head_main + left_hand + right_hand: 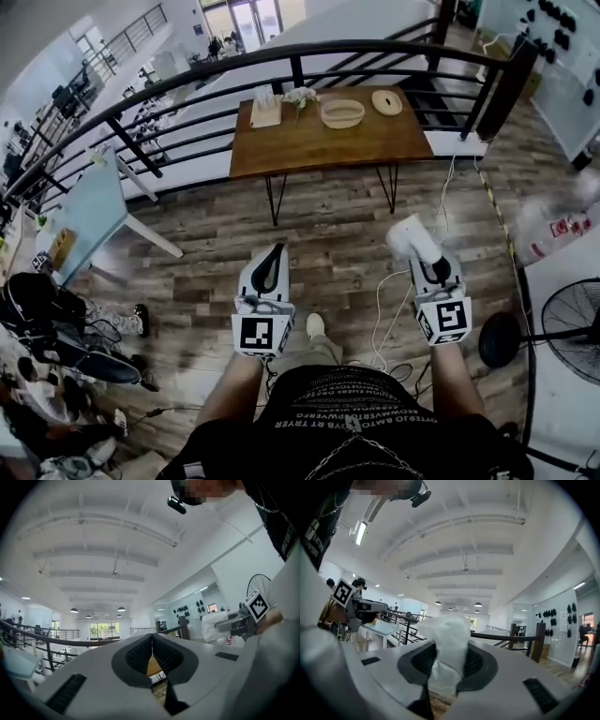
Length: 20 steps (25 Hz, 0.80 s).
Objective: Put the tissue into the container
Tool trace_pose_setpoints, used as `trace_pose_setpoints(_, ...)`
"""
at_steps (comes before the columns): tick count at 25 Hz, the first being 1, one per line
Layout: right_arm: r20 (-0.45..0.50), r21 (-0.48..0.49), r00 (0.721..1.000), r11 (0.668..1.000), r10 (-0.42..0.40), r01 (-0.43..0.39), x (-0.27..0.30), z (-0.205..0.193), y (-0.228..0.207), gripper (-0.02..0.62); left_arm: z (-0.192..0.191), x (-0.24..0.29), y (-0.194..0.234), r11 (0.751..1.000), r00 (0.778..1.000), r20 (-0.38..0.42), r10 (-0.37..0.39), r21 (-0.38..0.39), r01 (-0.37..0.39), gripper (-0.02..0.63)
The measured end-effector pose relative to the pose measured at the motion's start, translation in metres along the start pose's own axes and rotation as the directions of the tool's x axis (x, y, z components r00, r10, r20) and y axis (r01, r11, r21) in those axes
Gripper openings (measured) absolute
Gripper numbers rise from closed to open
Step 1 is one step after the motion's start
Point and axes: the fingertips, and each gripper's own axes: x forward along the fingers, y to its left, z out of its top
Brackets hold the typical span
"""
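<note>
The tissue (446,639) is pinched by the right gripper (422,258); the left gripper (269,265) is closed, empty. It could be shaken loose before the distant container (342,113) is reached.

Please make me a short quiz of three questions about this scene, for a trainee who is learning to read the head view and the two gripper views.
1. True or false: the right hand-held gripper is shut on a white tissue.
2. Choose one: the left hand-held gripper is A) holding a tissue, B) shut with nothing between its jaws, C) wide open.
3. Short answer: in the head view, on what does the oval container stand?

Key: 1 true; 2 B; 3 on the wooden table.
</note>
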Motion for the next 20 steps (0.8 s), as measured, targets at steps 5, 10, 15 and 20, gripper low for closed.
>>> trace_pose_setpoints(5, -0.040, 0.001, 0.999, 1.000, -0.002, 0.002, 0.045, -0.013, -0.001, 0.113, -0.019, 0.044, 0.013, 0.994, 0.996, 0.023, -0.087, -0.066, 0.088, 0.029)
trace_pose_setpoints(10, -0.070, 0.012, 0.998, 1.000, -0.003, 0.004, 0.084, -0.023, -0.005, 0.113, -0.043, 0.090, 0.030, 0.990, 0.993, 0.016, -0.114, -0.082, 0.115, 0.029)
trace_pose_setpoints(15, -0.095, 0.020, 0.995, 1.000, -0.017, 0.019, 0.119, -0.025, -0.013, 0.114, -0.057, 0.123, 0.063, 0.991, 0.996, -0.035, -0.083, -0.112, 0.078, 0.029)
trace_pose_setpoints(20, -0.094, 0.018, 0.996, 1.000, 0.001, 0.001, 0.147, -0.020, -0.010, 0.114, -0.069, 0.140, 0.104, 0.994, 0.996, -0.086, 0.007, -0.110, -0.017, 0.029)
